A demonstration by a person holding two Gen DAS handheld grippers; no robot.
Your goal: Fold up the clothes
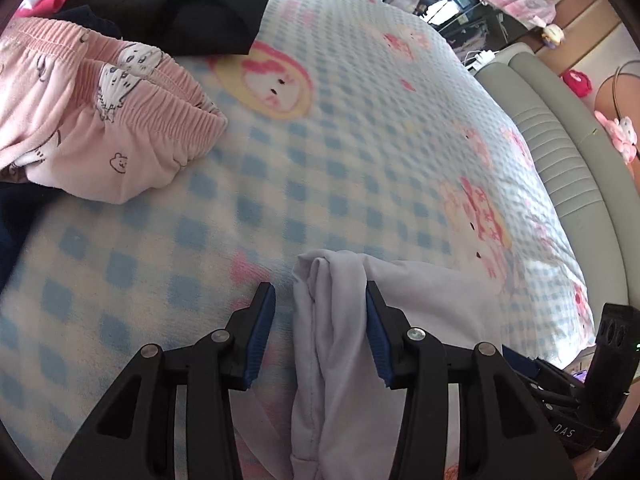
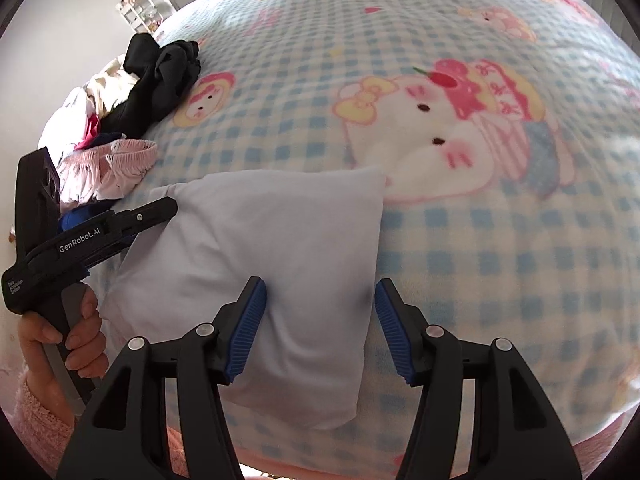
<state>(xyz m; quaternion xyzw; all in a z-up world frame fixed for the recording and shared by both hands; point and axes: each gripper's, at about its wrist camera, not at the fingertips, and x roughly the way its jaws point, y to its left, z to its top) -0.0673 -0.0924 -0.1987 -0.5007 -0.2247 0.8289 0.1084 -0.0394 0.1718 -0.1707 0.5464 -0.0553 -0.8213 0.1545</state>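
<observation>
a bed carries a blue-checked cartoon blanket (image 2: 460, 240); a shelf (image 2: 138, 10) stands by the far wall. the folded pale lilac garment (image 2: 260, 248) lies near the blanket's front edge. left tool (image 1: 320, 332) and right tool (image 2: 320, 328), both released, straddle it. writing: "genrobot.ai".

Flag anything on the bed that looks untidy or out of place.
The pale grey garment is folded but bunched into ridges at its left edge. Pink shorts and black clothes lie crumpled in a heap.
</observation>
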